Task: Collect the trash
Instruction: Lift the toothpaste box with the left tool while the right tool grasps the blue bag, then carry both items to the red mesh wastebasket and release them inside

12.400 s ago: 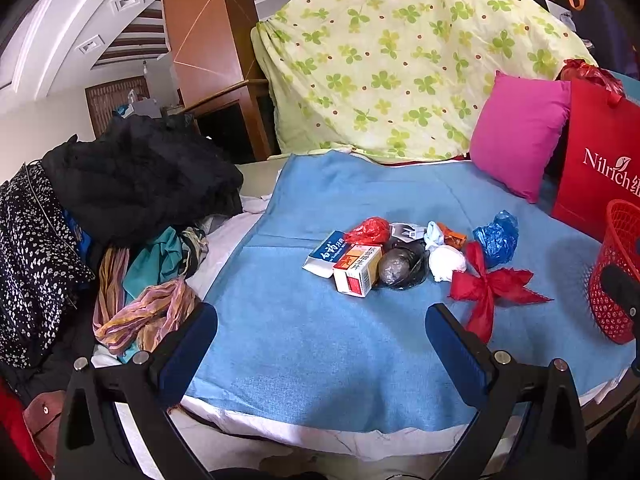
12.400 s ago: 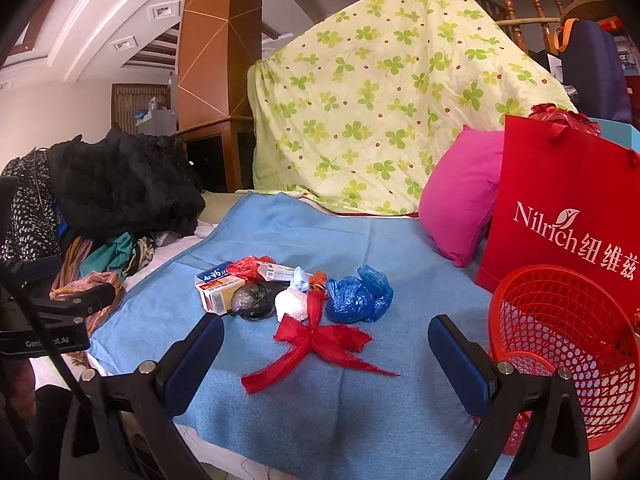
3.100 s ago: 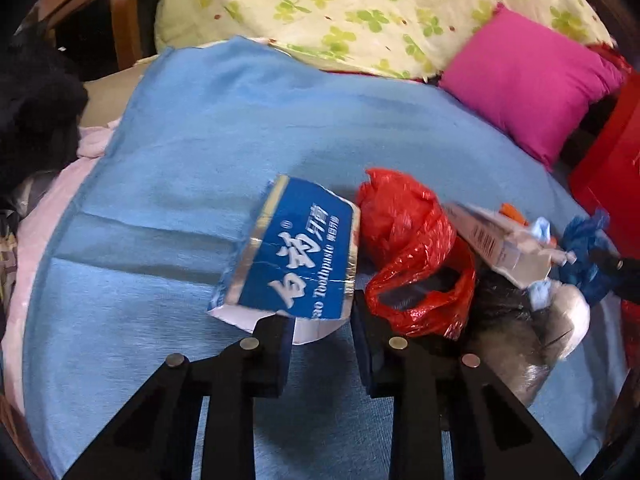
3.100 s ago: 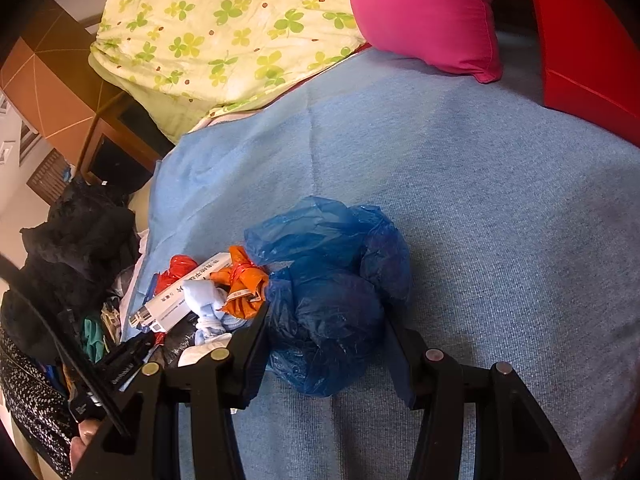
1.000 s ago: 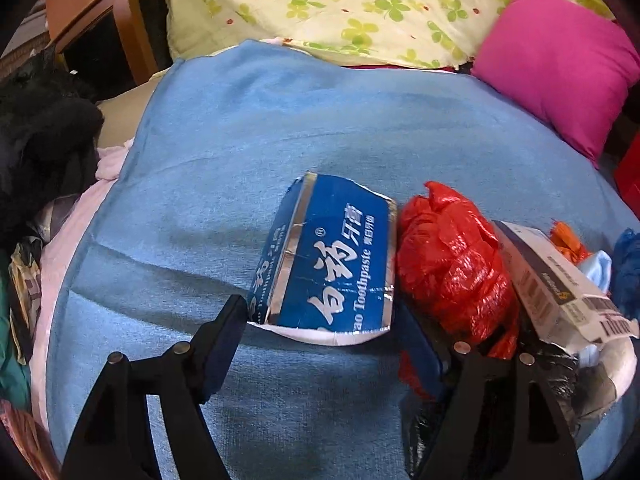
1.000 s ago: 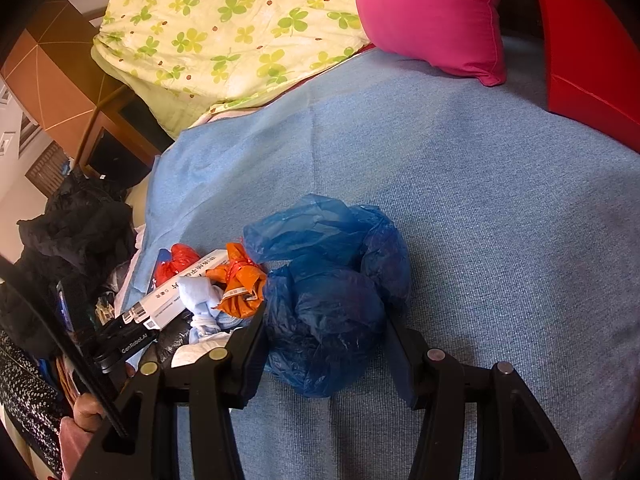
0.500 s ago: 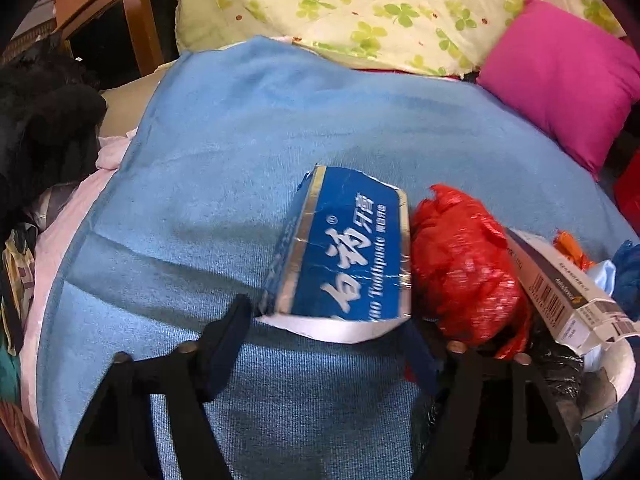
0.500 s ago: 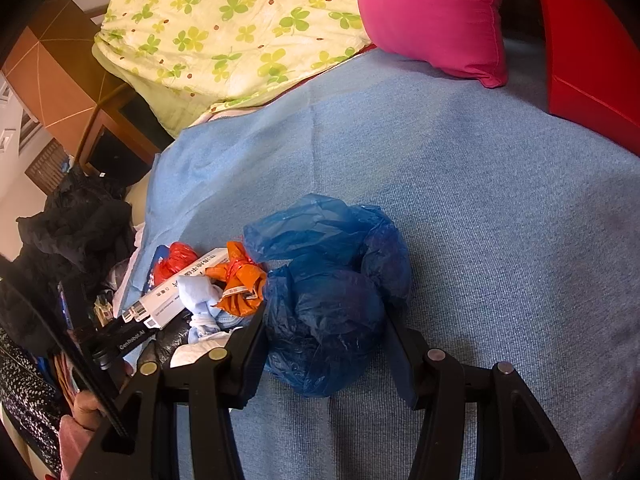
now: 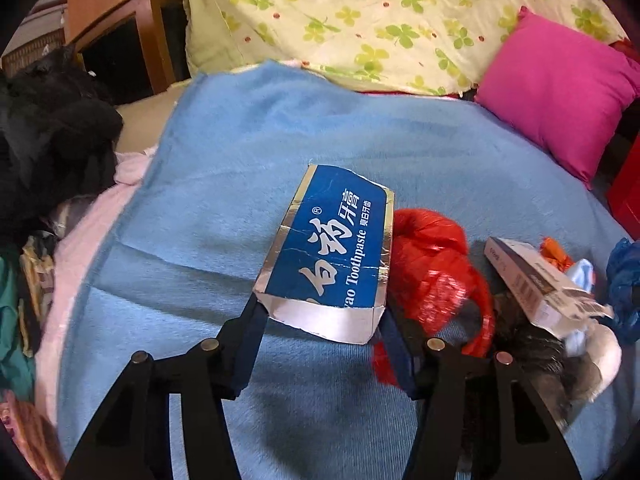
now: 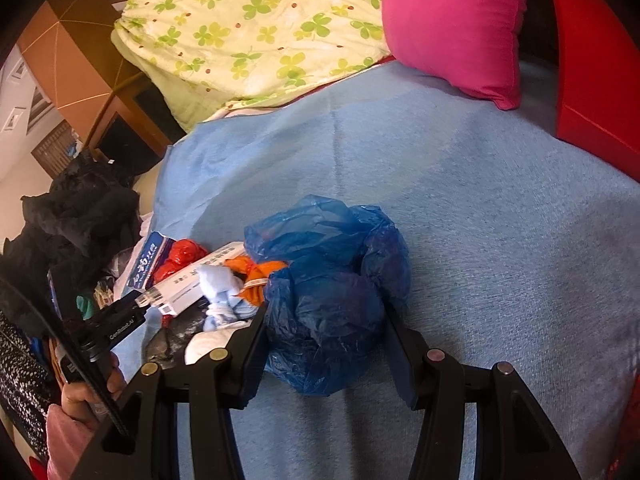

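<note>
My left gripper (image 9: pixel 320 316) has just been closing and its two fingers (image 9: pixel 248 332) now press the side edges of the blue toothpaste box (image 9: pixel 332 252) at its near, silver-edged end, the box tilting up and away from the fingertips over the blue blanket (image 9: pixel 224 184). Just to the right of that grip, touching the box's right edge, sits a crumpled red plastic bag (image 9: pixel 432 272), and further right lie a white carton (image 9: pixel 540 280) and a dark, shiny bag (image 9: pixel 536 364), with scraps of orange and pale blue behind them. My right gripper (image 10: pixel 326 344) stands partly closed, its fingers (image 10: pixel 400 360) set against either side of a crumpled blue plastic bag (image 10: pixel 332 292) that fills the gap between them; whether the bag is off the blanket (image 10: pixel 480 208) I cannot tell. To the left of those fingers the rest of the trash is heaped together: a pale blue wad (image 10: pixel 224 296), an orange wrapper (image 10: pixel 260 276), the white carton (image 10: pixel 192 284), the red bag (image 10: pixel 180 260) and the toothpaste box (image 10: pixel 148 260) at the far left, with the other gripper and the hand (image 10: pixel 84 396) that carries it at the frame's edge. Beyond both sets of fingers lie a clover-print quilt (image 9: pixel 400 20) and a pink cushion (image 9: pixel 560 92); a red paper bag (image 10: pixel 592 80) stands far right, dark clothes (image 9: pixel 48 128) far left.
</note>
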A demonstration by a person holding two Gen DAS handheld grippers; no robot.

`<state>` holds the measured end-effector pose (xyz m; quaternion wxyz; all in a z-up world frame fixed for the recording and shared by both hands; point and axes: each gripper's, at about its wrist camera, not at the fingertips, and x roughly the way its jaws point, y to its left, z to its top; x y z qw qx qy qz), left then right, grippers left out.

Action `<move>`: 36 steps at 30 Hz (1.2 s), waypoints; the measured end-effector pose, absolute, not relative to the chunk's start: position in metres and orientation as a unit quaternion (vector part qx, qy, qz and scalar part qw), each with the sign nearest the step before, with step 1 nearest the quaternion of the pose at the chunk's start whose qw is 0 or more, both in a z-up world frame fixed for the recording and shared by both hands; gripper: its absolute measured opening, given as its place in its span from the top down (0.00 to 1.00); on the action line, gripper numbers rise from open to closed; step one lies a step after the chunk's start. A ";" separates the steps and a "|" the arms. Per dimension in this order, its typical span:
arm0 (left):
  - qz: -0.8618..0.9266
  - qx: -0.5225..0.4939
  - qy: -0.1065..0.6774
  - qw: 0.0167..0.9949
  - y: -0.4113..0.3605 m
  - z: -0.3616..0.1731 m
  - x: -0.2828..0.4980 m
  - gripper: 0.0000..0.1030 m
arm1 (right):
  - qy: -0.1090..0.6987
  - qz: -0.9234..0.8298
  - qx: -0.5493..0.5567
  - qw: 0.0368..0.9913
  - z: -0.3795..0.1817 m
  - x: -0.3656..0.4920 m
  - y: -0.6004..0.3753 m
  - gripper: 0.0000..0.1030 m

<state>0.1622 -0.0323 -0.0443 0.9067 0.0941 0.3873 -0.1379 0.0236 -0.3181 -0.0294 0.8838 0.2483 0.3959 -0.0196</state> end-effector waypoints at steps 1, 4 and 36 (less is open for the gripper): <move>-0.136 0.097 0.383 0.908 -0.031 -0.041 0.159 0.44 | 0.393 -0.018 0.247 0.885 -0.027 0.022 -0.317 0.46; -0.130 0.103 0.365 0.916 -0.027 -0.027 0.142 0.44 | 0.384 -0.014 0.243 0.891 -0.019 0.016 -0.315 0.46; -0.320 0.080 0.174 0.928 -0.144 0.096 -0.127 0.44 | 0.121 -0.008 0.191 0.974 0.119 -0.208 -0.344 0.46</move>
